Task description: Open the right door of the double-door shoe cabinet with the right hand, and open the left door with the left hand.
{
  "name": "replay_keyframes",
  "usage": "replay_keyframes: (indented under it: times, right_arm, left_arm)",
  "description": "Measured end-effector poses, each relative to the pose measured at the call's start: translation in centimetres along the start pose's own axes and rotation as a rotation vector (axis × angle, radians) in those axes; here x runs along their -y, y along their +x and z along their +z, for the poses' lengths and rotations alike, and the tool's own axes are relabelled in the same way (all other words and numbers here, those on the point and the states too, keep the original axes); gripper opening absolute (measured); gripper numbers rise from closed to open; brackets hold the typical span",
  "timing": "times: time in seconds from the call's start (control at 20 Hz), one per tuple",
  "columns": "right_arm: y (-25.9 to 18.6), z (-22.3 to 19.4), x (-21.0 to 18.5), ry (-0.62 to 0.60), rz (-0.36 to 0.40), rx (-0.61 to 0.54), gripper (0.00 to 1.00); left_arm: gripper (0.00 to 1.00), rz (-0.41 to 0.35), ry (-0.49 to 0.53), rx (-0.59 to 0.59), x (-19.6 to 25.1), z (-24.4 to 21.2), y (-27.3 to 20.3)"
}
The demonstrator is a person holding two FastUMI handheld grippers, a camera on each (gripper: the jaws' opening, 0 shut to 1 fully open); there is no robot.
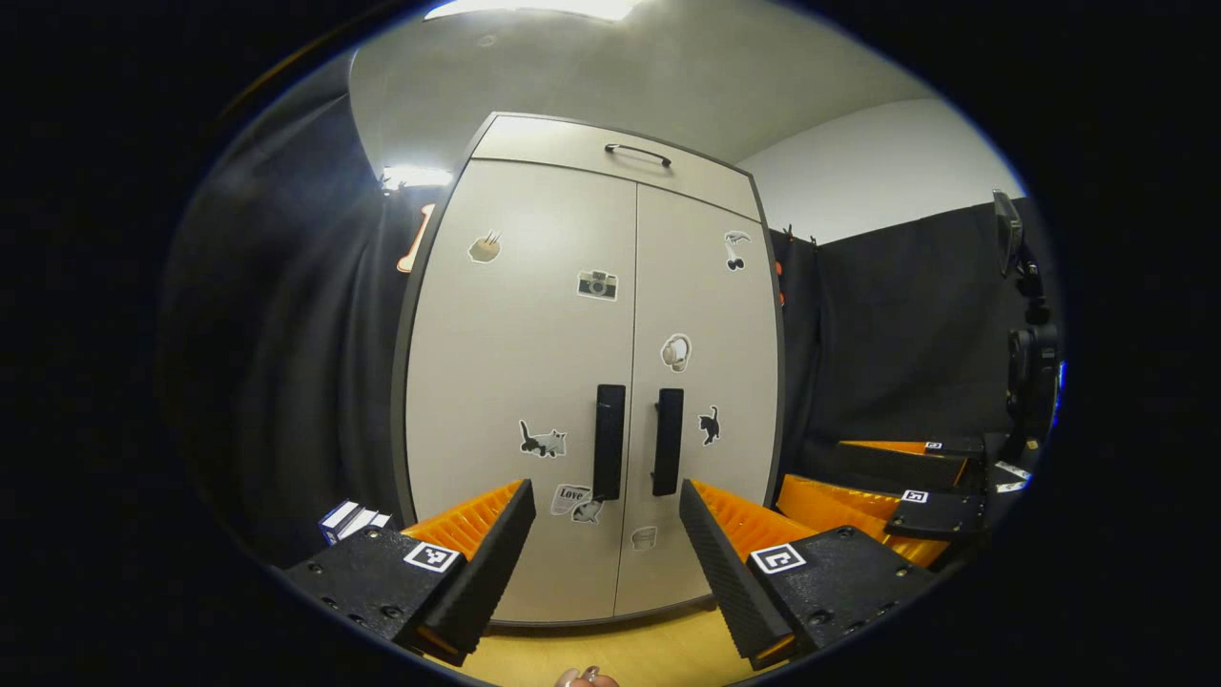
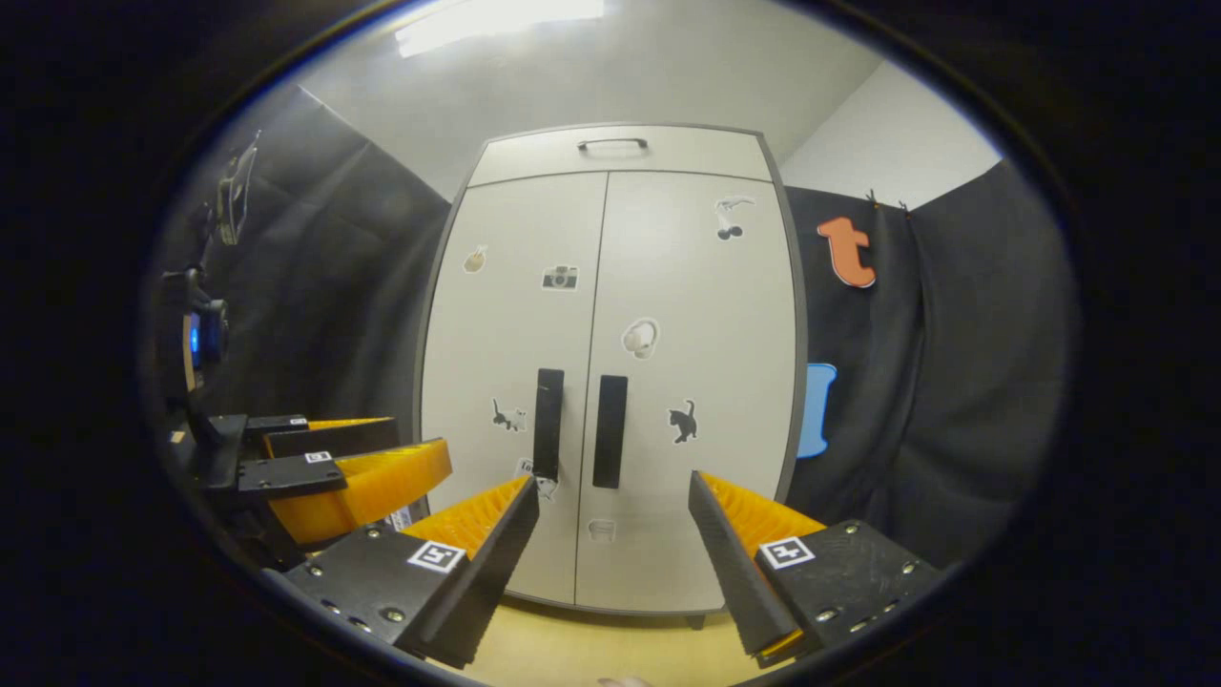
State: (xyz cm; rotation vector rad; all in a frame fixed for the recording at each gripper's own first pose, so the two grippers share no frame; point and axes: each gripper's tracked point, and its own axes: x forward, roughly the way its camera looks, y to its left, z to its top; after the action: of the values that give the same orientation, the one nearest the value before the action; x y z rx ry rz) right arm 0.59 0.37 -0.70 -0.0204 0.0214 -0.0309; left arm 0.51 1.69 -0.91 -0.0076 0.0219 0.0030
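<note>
Looking from the left gripper view, I see the shoe cabinet [image 1: 591,382] standing straight ahead, with both doors closed. My left hand-held gripper [image 1: 606,534] is spread wide, its two fingers apart with nothing between them, and it stays well apart from the cabinet. The left door [image 1: 525,382] and the right door [image 1: 706,382] meet at a thin seam in the middle. Just beside this seam are two dark vertical handles, the left handle [image 1: 610,442] and the right handle [image 1: 668,441], side by side and near each other. Small stickers are spread on both doors. Above the doors I see a drawer front [image 1: 610,157] with a dark curved handle. The cabinet stands on a light wooden floor [image 1: 610,649]. On the right side of this view, farther off, the right hand-held gripper [image 1: 892,487] shows, also spread.

From the right gripper view, the cabinet [image 2: 610,382] is again in front and closed, its handles [image 2: 610,431] between my fingers in the picture but far ahead. My right hand-held gripper [image 2: 615,539] is spread, holding nothing. At the left of this view the other hand-held gripper [image 2: 334,472] appears, with the fingers apart. Black cloth [image 2: 954,410] hangs on both sides of the cabinet.
</note>
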Motion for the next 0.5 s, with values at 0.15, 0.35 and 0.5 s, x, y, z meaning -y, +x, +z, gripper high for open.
replay_keyframes:
  times: [0.15,0.35,0.5]
  right_arm:
    - [0.26,-0.13,0.06,-0.004,-0.007,-0.002,0.96]
    - [0.54,-0.12,-0.06,0.0,-0.003,0.0,0.96]
    - [0.82,-0.19,0.13,-0.006,-0.009,0.0,0.96]
  left_arm:
    - [0.95,0.003,0.003,-0.001,-0.3,-0.09,0.11]
    - [0.95,0.0,0.005,-0.003,-0.34,-0.17,0.36]
    - [0.95,0.0,0.004,0.001,-0.44,-0.11,0.55]
